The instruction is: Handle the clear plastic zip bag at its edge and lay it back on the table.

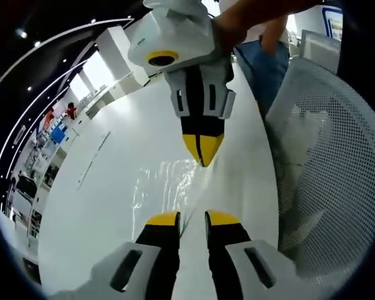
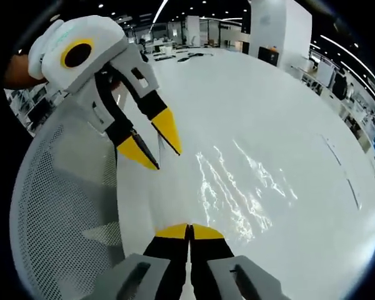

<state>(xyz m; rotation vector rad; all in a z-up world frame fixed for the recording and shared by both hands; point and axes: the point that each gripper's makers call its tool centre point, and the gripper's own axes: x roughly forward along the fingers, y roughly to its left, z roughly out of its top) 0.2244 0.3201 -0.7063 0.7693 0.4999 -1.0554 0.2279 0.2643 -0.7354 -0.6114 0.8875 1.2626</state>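
Your left gripper [image 1: 192,219] rises nearest in the left gripper view, its two yellow-tipped jaws parted by a narrow gap above the near edge of the clear plastic zip bag [image 1: 165,187]; whether they touch the film cannot be told. In the right gripper view that same gripper [image 2: 157,148] comes in from the upper left with its jaws spread apart and nothing seen between them.

Your right gripper [image 2: 189,232] shows its jaws pressed tip to tip in its own view, and from the left gripper view it [image 1: 202,150] points down at the bag's far edge with the tips together; whether any film is pinched between them cannot be told.

You have one bag [image 2: 237,187], lying flat on the white table [image 1: 106,206], glints marking its wrinkles. No writing can be read on the bag or the grippers.

One white mesh chair back [image 1: 325,156] stands just beside the table's right edge in the left gripper view, and it [image 2: 56,194] sits at the left of the right gripper view. The table [image 2: 262,106] spreads wide and bare beyond the bag, with plenty of room on its far side. Your hand [image 1: 250,22] holds the right gripper from above.
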